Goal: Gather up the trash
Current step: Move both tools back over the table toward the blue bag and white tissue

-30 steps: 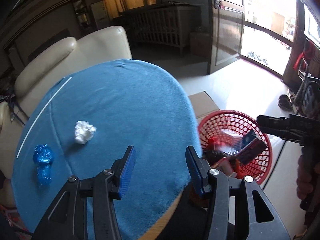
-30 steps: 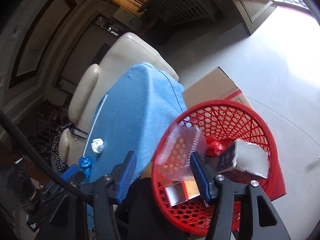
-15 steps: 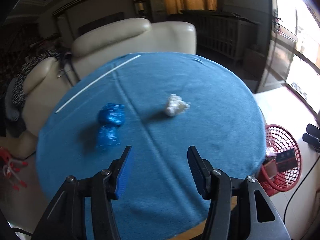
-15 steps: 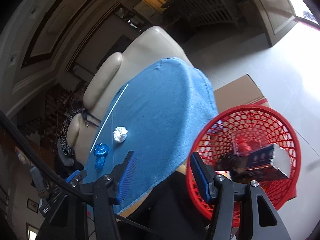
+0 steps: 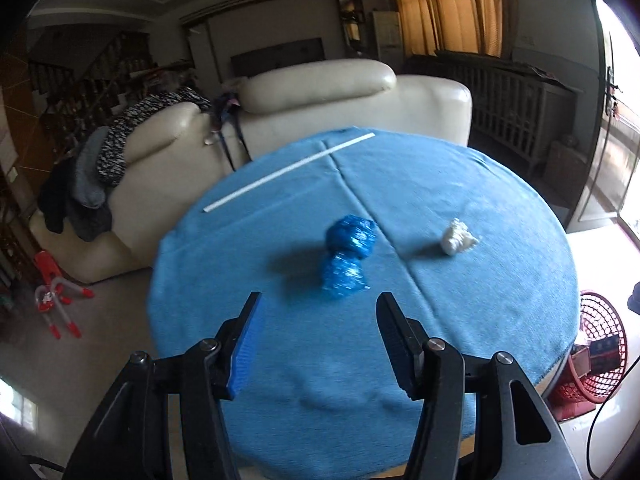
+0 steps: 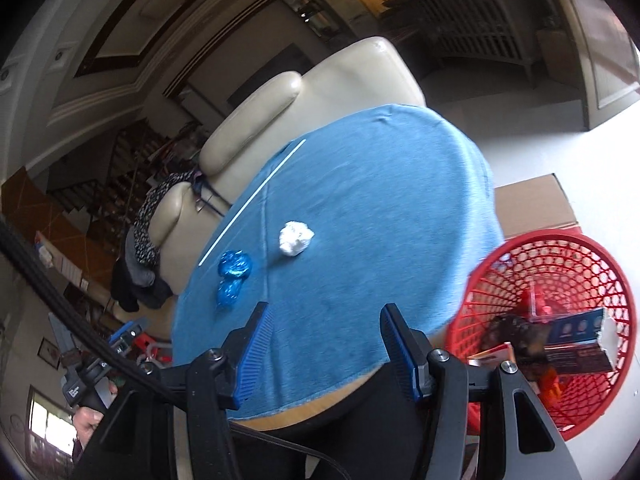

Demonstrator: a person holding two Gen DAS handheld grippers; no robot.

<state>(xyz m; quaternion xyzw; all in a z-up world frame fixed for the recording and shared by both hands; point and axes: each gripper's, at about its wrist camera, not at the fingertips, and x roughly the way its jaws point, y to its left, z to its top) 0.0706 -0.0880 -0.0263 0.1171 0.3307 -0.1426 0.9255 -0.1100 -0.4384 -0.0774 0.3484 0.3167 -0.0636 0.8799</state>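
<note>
Blue crinkled plastic wrapper [image 5: 347, 259] is lying near the middle of the table [image 5: 500, 320], just ahead of the left hand-held gripper [image 5: 318, 344], whose jaws are standing spread with nothing between them. Risk here: the wrapper looks light and springy, so pads closing off-centre are likely just pinching a loose fold and letting the bulk slip out, or nudging it away across the cloth.

White crumpled paper ball [image 5: 458, 237] is sitting to the right of the wrapper, well apart from it and nearer the table's right edge. A careless sweep could be knocking it off onto the floor rather than into the bin.

Right hand-held gripper [image 6: 324, 344] is hovering over the near edge of the table, jaws likewise spread and empty. Red mesh basket [image 6: 592, 264] is standing on the floor at the far right, below table level and already holding boxes and packets; a light piece released from too high could be drifting past its rim.
</note>
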